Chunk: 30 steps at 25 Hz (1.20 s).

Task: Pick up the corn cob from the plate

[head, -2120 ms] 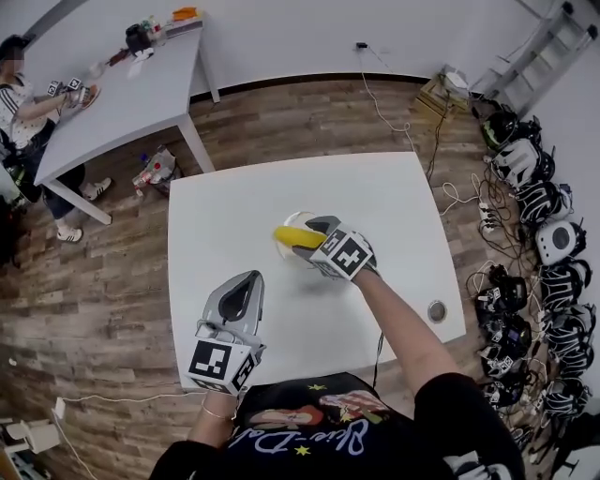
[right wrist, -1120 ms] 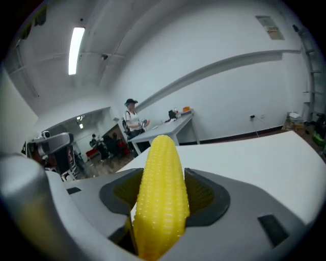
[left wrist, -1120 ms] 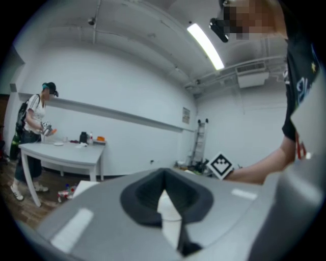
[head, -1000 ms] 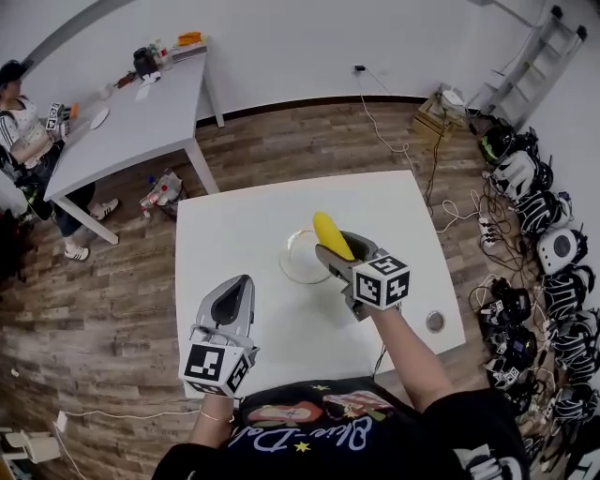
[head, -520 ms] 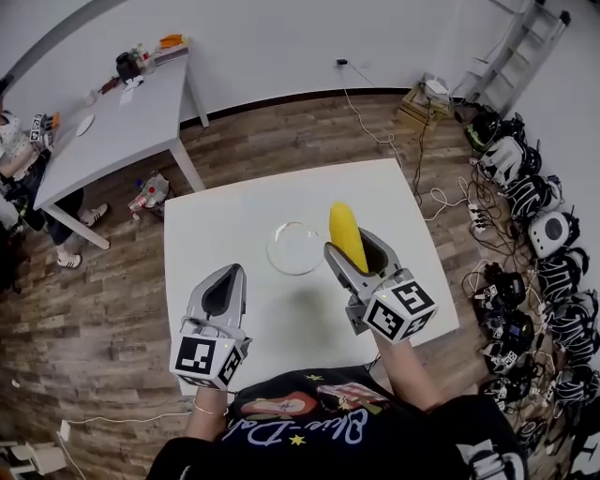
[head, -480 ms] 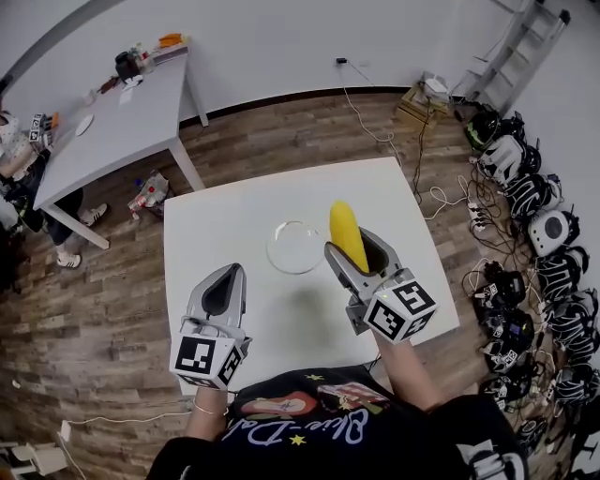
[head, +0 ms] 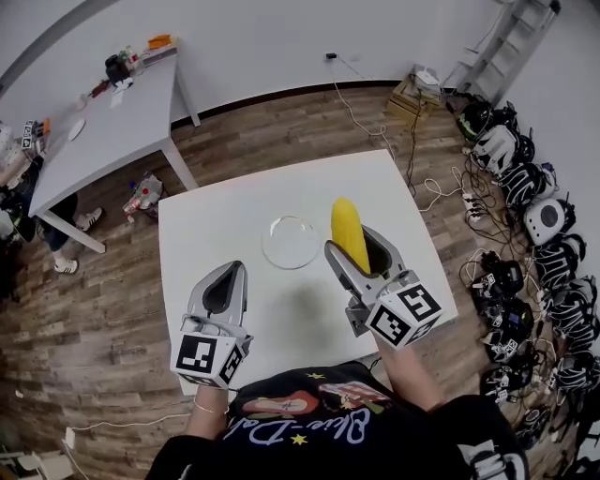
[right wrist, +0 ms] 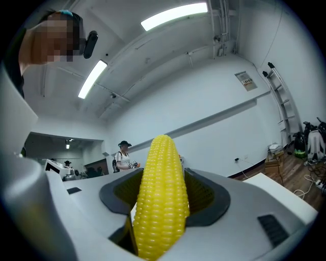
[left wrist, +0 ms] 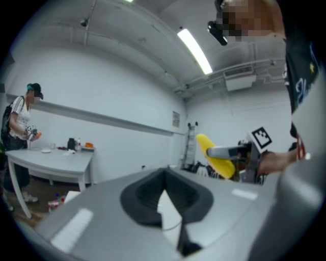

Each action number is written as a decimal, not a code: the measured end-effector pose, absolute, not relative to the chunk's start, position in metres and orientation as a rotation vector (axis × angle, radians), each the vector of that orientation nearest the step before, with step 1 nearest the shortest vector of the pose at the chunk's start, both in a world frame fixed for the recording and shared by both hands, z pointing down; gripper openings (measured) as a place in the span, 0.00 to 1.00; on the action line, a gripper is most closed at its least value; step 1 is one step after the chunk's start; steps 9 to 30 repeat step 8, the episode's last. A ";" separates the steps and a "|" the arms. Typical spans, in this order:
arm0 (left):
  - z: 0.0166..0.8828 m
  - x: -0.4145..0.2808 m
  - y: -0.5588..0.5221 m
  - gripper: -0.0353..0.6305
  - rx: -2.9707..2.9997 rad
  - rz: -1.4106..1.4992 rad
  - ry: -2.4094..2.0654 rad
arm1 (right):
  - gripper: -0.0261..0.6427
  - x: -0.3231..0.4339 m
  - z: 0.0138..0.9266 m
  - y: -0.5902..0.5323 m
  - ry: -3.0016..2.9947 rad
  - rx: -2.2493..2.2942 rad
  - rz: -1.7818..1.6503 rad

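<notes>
Corn cob (head: 349, 230) clamped, right gripper (head: 359, 249) (base hidden)

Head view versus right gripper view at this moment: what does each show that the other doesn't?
Only the head view: the plate on the white table, the left hand-held gripper, and helmets along the floor. Only the right gripper view: the kernels close up, the jaws pressed against the cob's sides, and ceiling lights. Both: the corn cob clamped in the right hand-held gripper.
</notes>
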<state>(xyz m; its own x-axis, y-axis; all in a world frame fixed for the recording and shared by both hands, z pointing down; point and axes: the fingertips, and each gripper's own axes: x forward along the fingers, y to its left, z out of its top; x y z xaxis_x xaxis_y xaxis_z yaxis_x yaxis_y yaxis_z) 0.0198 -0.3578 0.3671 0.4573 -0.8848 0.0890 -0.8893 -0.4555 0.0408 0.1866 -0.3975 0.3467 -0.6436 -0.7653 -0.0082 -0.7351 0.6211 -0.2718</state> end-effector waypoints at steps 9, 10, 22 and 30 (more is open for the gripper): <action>0.366 0.028 -0.355 0.05 2.634 0.070 -1.566 | 0.40 0.186 0.336 -0.392 2.723 -1.255 -0.348; 0.366 0.028 -0.355 0.05 2.634 0.070 -1.566 | 0.40 0.186 0.336 -0.392 2.723 -1.255 -0.348; 0.366 0.028 -0.355 0.05 2.634 0.070 -1.566 | 0.40 0.186 0.336 -0.392 2.723 -1.255 -0.348; 0.366 0.028 -0.355 0.05 2.634 0.070 -1.566 | 0.40 0.186 0.336 -0.392 2.723 -1.255 -0.348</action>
